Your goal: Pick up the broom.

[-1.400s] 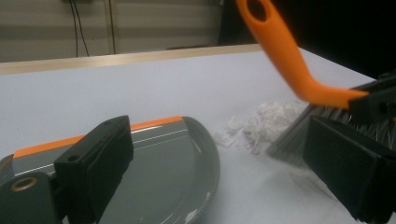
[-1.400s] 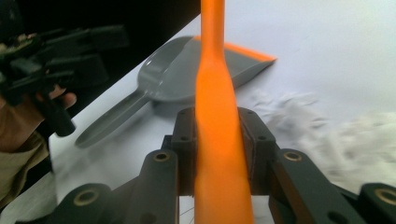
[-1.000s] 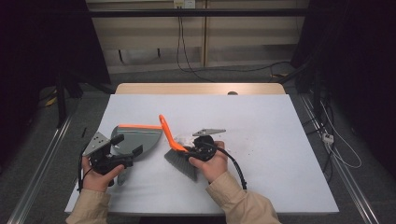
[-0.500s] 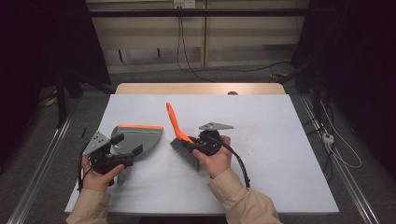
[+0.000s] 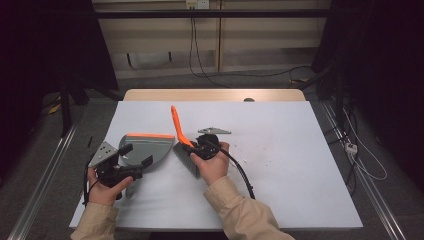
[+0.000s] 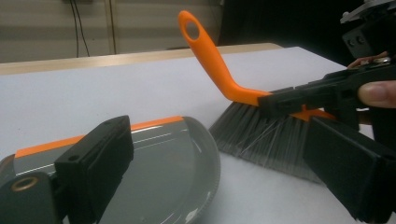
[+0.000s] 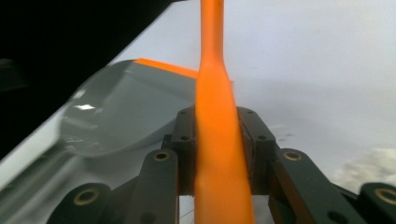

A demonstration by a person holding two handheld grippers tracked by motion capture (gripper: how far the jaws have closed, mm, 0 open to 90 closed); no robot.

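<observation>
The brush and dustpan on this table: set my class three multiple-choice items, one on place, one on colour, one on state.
1. Where does the dustpan lie from the brush in the high view?
A. to its left
B. to its right
C. on top of it

2. What colour is the brush handle?
A. blue
B. orange
C. white

3. How is the right gripper?
A. open, holding nothing
B. resting on the table
C. shut on the brush

Answers:
1 A, the grey pan sits left of the bristles.
2 B, the handle is orange in all three views.
3 C, its jaws clamp the orange handle in the right gripper view.
</observation>
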